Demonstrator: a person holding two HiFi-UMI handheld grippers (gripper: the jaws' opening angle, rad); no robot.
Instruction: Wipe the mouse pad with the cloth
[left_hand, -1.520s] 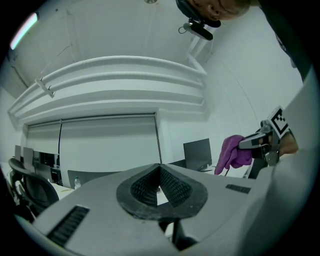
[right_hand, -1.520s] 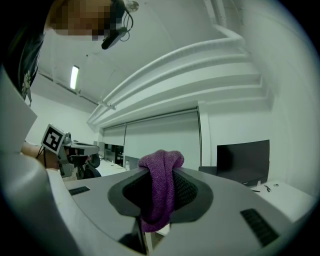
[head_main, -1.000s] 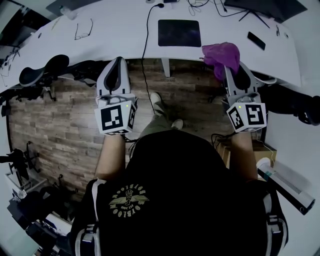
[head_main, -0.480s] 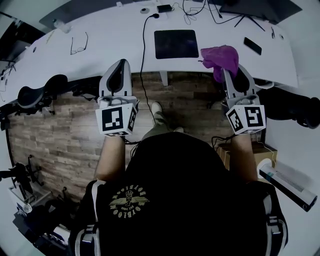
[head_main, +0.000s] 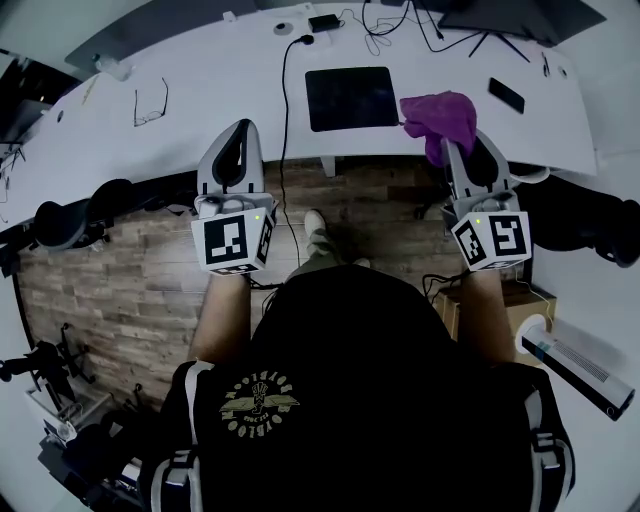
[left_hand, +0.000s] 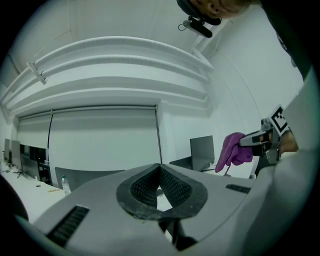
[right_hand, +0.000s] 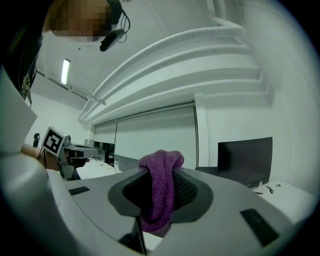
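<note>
Closer now than a second ago: the worktop (head_main: 220, 70) has slid down toward me in the head view, so the mouse pad (head_main: 351, 98) sits nearer both claws, while the claws themselves keep much the same spot in the frame. That reads to me as a step up to the worktop, not a reach. My right claw (head_main: 466, 150) is clenched on the cloth (head_main: 440, 115). Its own view shows the purple fabric folded between the pads and bulging out over the tips, so a loose bunch hangs free at the front, which is the part I would want to drag across the pad. In the head view that bunch lies over the near edge of the worktop, just to the right of the mouse pad and seemingly above the surface, not on it. My left claw (head_main: 238, 150) is closed with nothing between its pads, and it is held off the worktop's near edge, over the wooden floor (head_main: 120, 290), well to the left of the pad. I judge it is parked there to stay out of the wiping path. No wiping has begun yet. The next move should carry the cloth leftward and down onto the dark pad, while keeping clear of the phone (head_main: 506, 95) lying to the right.
</note>
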